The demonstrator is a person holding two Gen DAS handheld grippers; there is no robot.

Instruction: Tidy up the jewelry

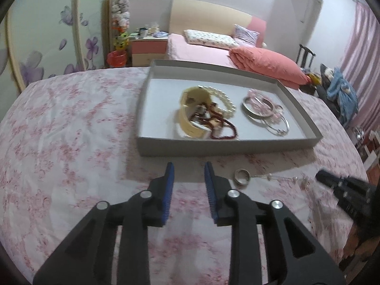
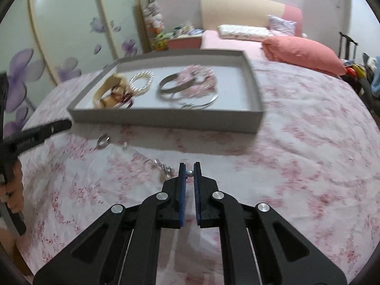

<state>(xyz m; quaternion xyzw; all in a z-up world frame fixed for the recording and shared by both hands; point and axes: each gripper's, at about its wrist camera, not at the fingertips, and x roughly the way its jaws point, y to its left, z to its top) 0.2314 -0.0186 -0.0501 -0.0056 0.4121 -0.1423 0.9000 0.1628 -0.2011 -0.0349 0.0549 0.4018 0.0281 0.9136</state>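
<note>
Jewelry, sorted lot: I am seeing most of it lying inside the grey tray (image 1: 301, 128), which is resting on the bed (image 1: 71, 123) with the pink floral sheet.

- Tray, left half: a cream cuff bracelet (image 1: 187, 109) is leaning against a white pearl bracelet (image 1: 223, 98), with a dark red bead string (image 1: 225, 128) tangling over both at the near side.
- Tray, right half: a silver bangle (image 1: 257, 109) is sitting on top of a pink bead bracelet (image 1: 258, 95), and a thin silver hoop (image 1: 280, 125) is lying just in front of them, touching.
- Loose on the sheet, outside the tray: a silver ring (image 1: 242, 175) is lying just beyond the tray's near wall, and a thin chain (image 2: 147, 155) with small beads is trailing from beside it across the sheet toward my right claw. Its details are blurring.
- Left claw (image 1: 188, 168): I am holding it over the sheet in front of the tray, the jaws standing partly apart with nothing between them. The ring is sitting just to its right.
- Right claw (image 2: 189, 169): I am keeping the jaws pinched together on a small silvery bead (image 2: 189, 172) at the near end of the chain, close to the tips.
- Beyond: a second bed with a pink quilt (image 1: 268, 64) is standing behind, blurred.
</note>
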